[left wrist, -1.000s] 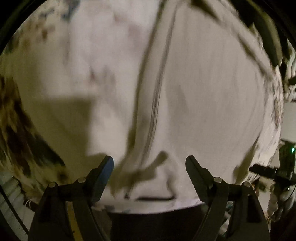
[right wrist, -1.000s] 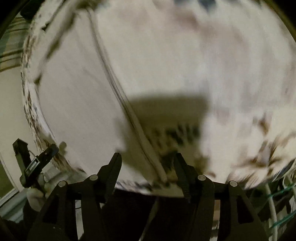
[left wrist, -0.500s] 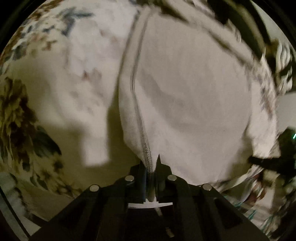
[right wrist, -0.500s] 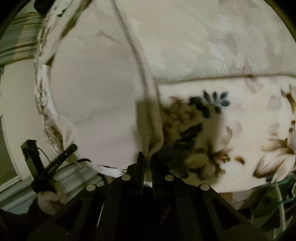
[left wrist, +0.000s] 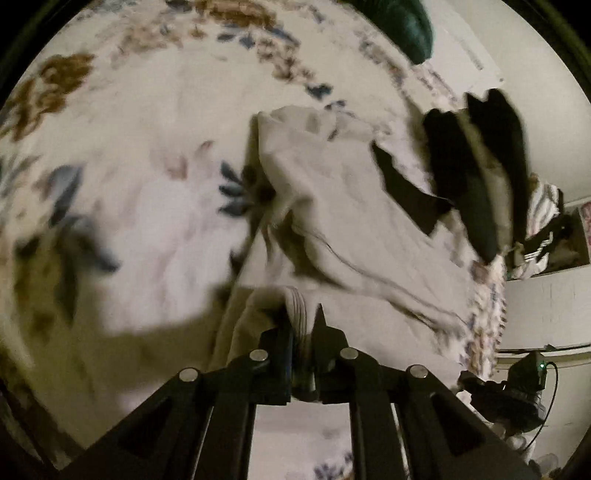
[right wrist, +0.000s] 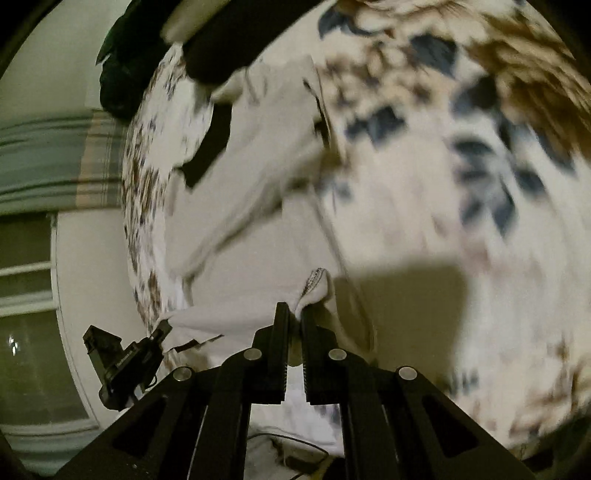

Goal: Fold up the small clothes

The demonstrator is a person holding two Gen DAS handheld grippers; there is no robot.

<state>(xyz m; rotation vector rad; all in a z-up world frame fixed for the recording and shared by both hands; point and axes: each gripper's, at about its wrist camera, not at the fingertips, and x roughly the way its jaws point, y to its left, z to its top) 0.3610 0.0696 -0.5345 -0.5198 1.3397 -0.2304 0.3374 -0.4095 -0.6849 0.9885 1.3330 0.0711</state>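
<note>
Left wrist view. My left gripper (left wrist: 303, 325) is clenched on a bunched, stitched edge of the white garment (left wrist: 354, 229), whose body stretches away from the jaws up and to the right, rumpled, over the floral bedspread (left wrist: 140, 184). Black clothes (left wrist: 476, 162) lie at the garment's far right end; motion blur keeps me from telling how many pieces there are. A dark green item (left wrist: 402, 26) is cut off by the frame's top edge. At lower right I see the other gripper's body, dark, with a small green light. No writing is legible.

Right wrist view. My right gripper (right wrist: 293, 317) is clenched on another hemmed corner of the white garment (right wrist: 258, 206), the fold standing up just above the fingertips. The garment runs up and left toward a black cloth (right wrist: 210, 144). The floral bedspread (right wrist: 461, 184) is heavily blurred. A striped fabric (right wrist: 55, 158) hangs at left. No label can be read.
</note>
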